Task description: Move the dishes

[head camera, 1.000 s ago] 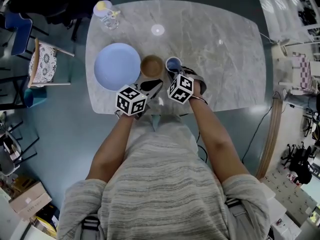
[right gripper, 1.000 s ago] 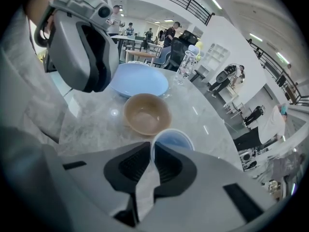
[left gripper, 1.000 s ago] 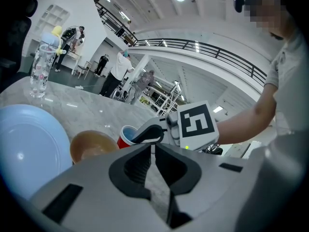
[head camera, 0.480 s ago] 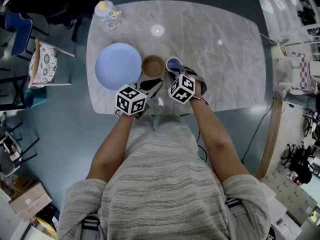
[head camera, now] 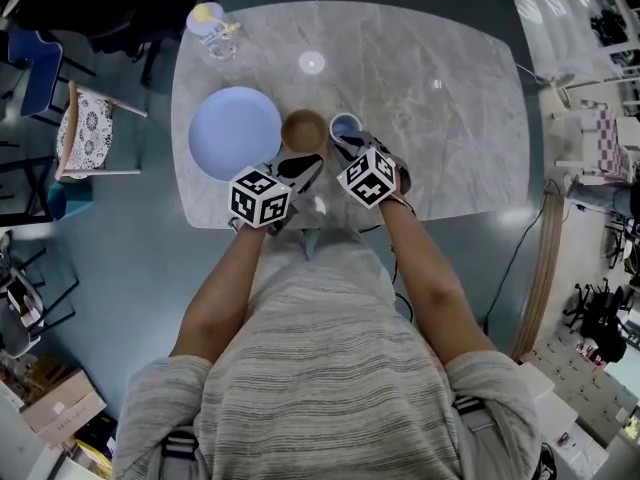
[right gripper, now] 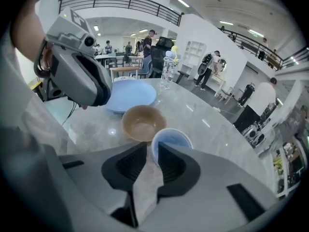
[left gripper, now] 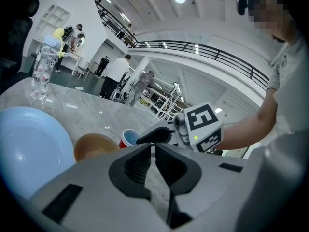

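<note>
Three dishes stand in a row near the front of the marble table (head camera: 440,138): a light blue plate (head camera: 235,133), a brown bowl (head camera: 304,131) and a small cup (head camera: 346,126) that is blue inside. My right gripper (head camera: 345,145) reaches the cup's near rim. In the right gripper view the jaws are almost together, with the wall of the cup (right gripper: 171,140) between their tips. My left gripper (head camera: 308,165) is just in front of the bowl (left gripper: 94,146), shut and empty, not touching it.
A clear water bottle (head camera: 210,23) stands at the table's far left corner. A chair with a patterned cushion (head camera: 88,128) is left of the table. A bright light reflection (head camera: 312,63) lies on the marble beyond the bowl.
The right gripper's marker cube has turned and shifted slightly to the right at the cup. The plate, bowl and left gripper stay where they were.
</note>
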Demonstrator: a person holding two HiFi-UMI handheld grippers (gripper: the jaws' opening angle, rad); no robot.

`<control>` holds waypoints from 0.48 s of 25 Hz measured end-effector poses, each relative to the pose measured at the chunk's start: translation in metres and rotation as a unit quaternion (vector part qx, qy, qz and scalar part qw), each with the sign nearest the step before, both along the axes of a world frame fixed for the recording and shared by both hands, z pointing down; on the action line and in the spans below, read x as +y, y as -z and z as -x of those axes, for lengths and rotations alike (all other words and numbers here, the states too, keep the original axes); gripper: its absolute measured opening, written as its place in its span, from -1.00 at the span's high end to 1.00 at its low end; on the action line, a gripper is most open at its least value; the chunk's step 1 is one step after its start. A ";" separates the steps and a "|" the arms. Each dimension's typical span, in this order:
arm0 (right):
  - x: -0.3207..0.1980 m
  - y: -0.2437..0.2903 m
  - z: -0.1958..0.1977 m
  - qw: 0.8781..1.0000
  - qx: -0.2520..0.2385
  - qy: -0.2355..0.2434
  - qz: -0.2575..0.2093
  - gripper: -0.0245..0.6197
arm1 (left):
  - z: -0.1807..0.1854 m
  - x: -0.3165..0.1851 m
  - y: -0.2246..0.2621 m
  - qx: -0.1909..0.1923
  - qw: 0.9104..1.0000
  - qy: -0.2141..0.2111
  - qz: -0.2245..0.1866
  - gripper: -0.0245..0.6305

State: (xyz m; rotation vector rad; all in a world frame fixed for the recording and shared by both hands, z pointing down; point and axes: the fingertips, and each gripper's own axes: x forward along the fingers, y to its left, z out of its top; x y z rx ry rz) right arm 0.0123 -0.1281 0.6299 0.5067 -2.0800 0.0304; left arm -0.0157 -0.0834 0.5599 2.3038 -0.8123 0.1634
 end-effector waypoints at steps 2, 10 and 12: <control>0.001 0.006 -0.001 0.999 -0.024 -0.021 0.004 0.65 | 0.000 0.000 0.001 0.000 1.000 0.000 0.000 0.85; 0.010 0.032 0.007 0.991 -0.108 -0.078 0.010 0.65 | 0.007 0.005 0.007 -0.004 1.000 -0.008 -0.012 0.85; 0.017 0.039 0.011 0.989 -0.123 -0.080 0.011 0.65 | 0.008 0.009 0.009 -0.006 1.000 -0.011 -0.017 0.85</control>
